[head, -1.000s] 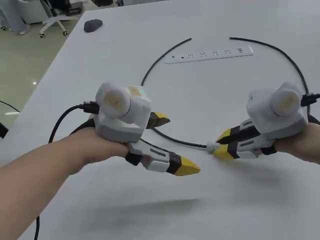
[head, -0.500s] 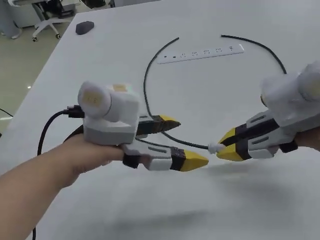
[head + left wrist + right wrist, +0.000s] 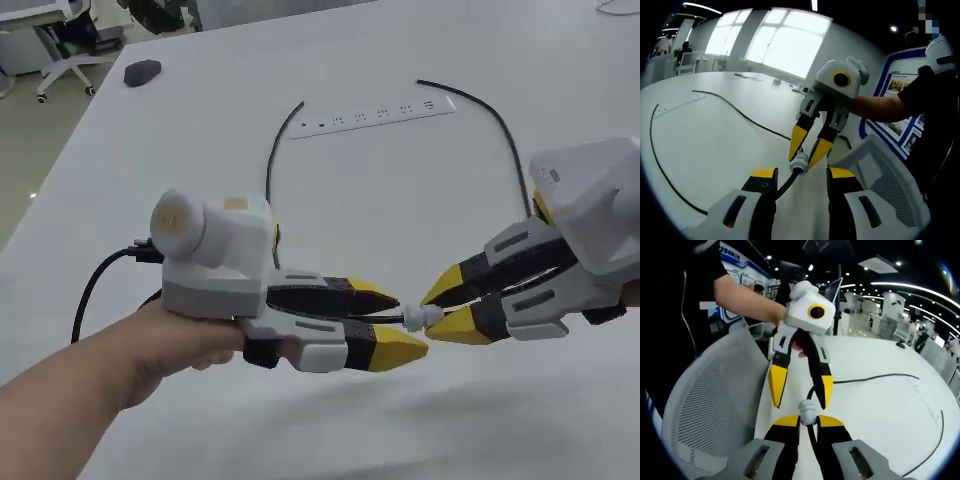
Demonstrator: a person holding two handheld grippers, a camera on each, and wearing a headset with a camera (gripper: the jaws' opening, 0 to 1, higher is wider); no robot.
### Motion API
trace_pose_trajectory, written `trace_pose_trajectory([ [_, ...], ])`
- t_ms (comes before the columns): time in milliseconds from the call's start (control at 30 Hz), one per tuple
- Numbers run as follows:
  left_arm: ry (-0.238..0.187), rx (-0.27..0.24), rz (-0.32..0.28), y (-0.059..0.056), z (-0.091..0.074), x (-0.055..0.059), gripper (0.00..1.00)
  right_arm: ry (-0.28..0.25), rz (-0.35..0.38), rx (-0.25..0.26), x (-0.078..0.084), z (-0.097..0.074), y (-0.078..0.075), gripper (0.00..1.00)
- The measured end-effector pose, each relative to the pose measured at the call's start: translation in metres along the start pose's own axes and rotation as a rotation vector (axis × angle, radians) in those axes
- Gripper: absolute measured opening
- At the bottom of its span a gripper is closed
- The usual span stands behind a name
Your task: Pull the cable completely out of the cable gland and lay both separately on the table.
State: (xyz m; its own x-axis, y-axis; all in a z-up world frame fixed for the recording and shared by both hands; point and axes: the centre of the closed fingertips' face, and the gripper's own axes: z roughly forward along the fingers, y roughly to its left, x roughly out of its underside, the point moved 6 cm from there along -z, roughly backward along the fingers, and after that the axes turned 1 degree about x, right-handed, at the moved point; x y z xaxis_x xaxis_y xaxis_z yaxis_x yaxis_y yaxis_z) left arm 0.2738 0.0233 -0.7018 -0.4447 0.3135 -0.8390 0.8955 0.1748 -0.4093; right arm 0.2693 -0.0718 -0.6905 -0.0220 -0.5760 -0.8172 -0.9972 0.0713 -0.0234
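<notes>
1. Head view: the right gripper (image 3: 437, 314) is pinched on the white cable gland (image 3: 420, 318) with only its very tips, above the table (image 3: 380, 210). The left gripper (image 3: 397, 322) faces it tip to tip with its jaws parted. The black cable (image 3: 268, 180) leaves the gland and runs back between those jaws. It then loops away beyond the left gripper, past a power strip (image 3: 375, 115).
2. Left gripper view: the cable gland (image 3: 800, 161) sits just ahead of this gripper's spread jaws. The cable (image 3: 784, 187) lies against one jaw, unclamped. The right gripper (image 3: 805, 156) closes on the gland from the far side.
3. Right gripper view: the cable gland (image 3: 809, 410) is clamped between this gripper's yellow tips. The left gripper (image 3: 801, 401) straddles the cable (image 3: 865, 378) just beyond it.
4. Likely risks:
   - If the pull starts before the left jaws close, they would probably just slide along the cable.
   - The tip-only hold may let the gland twist or pop free.
   - If the gland grips the cable tightly, the pull could drag the loop into the power strip.
</notes>
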Motion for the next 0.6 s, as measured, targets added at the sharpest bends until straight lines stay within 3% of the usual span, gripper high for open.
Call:
trace_pose_trajectory([
  [100,-0.019,0.016,-0.007,-0.0020,0.0014,-0.0026,0.31,0.000,-0.015,0.001,-0.0009,-0.0010,0.0028,0.07],
  [333,-0.015,0.036,-0.012,-0.0025,0.0032,-0.0034,0.25,-0.001,-0.038,0.007,-0.0016,-0.0031,0.0039,0.07],
  [433,-0.012,0.051,-0.023,-0.0036,0.0040,-0.0031,0.28,0.001,-0.048,0.011,-0.0014,-0.0041,0.0041,0.07],
  [600,-0.032,0.051,-0.052,-0.0019,0.0042,-0.0055,0.22,-0.005,-0.048,0.012,-0.0002,-0.0054,0.0036,0.07],
])
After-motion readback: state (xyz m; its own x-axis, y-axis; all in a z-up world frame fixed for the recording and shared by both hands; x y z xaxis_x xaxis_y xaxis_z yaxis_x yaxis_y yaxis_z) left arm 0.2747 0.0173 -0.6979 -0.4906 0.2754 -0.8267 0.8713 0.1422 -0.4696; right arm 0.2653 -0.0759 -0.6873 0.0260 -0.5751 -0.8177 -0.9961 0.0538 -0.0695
